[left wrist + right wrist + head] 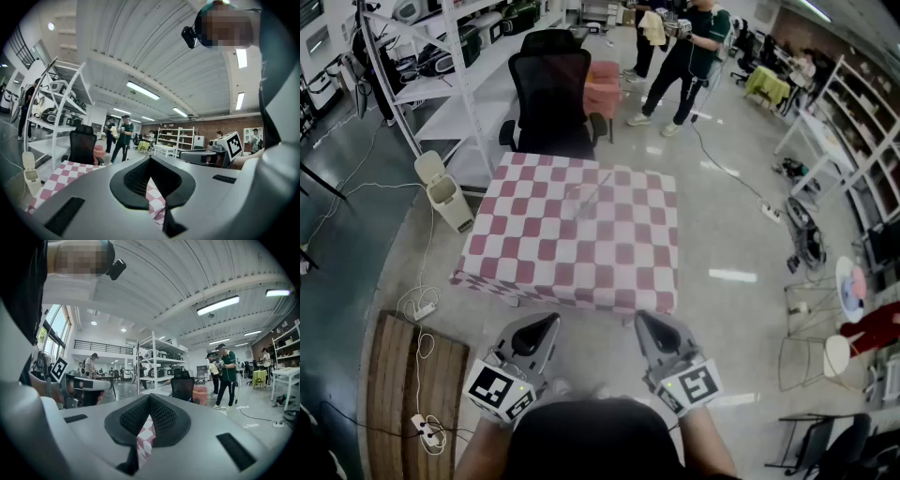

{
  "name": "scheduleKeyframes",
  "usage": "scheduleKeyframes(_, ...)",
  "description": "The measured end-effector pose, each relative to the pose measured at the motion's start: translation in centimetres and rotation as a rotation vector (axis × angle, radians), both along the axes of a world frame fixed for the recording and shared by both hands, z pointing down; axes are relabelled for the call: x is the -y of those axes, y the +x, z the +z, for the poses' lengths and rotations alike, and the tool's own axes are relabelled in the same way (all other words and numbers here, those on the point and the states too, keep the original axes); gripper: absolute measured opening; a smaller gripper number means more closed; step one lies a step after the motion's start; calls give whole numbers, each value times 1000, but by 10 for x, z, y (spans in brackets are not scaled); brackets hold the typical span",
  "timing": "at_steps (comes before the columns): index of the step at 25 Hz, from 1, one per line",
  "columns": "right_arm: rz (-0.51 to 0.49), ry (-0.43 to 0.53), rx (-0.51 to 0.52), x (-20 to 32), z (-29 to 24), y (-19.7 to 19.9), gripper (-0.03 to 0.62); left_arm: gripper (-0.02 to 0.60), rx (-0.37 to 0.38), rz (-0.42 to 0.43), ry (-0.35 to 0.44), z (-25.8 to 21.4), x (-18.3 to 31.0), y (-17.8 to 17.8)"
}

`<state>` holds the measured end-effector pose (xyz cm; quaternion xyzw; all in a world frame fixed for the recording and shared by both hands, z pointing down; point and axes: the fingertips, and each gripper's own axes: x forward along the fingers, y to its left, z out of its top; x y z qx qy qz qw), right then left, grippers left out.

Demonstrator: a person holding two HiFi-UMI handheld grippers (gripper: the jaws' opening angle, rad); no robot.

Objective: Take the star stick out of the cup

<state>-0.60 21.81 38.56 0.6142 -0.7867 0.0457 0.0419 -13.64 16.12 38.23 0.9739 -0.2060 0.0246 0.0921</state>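
A clear cup stands near the middle of the red-and-white checkered table; a thin pale stick leans out of it toward the upper right, its star end too small to make out. Both grippers are held side by side short of the table's near edge, well away from the cup. My left gripper has its jaws together with nothing between them, and so does my right gripper. In the left gripper view the fingertips meet over the cloth. The right gripper view shows the same: fingertips closed.
A black office chair and a pink stool stand behind the table. A white bin and a shelving rack are at the left. A wooden pallet with a power strip lies near left. People stand at the back.
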Motion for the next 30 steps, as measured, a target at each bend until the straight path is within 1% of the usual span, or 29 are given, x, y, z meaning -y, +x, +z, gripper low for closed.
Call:
scheduleKeyframes(4, 17, -18, -24, 5, 3, -8, 15, 38, -25, 5, -27, 1, 6, -7)
scheduleKeyframes(9, 50, -49, -29, 10, 7, -18, 15, 39, -23, 13, -51, 9, 14, -23)
scheduleKeyframes(13, 72, -57, -46, 16, 12, -30, 16, 38, -35, 23, -44, 13, 20, -38)
scheduleKeyframes(16, 86, -60, -58, 20, 17, -38, 17, 40, -22, 20, -28, 18, 28, -49)
scheduleKeyframes(19, 94, -80, -57, 24, 22, -41, 17, 40, -42, 23, -60, 22, 36, -54)
scheduleKeyframes(24, 94, -71, -41, 37, 20, -34, 17, 40, -43, 37, -56, 23, 43, -49)
scheduleKeyframes(27, 85, -68, -34, 50, 22, -24, 17, 40, -42, 36, -80, 29, 52, -39)
scheduleKeyframes(30, 72, -72, -23, 69, 27, -7, 17, 40, -24, 23, -78, 34, 66, -25)
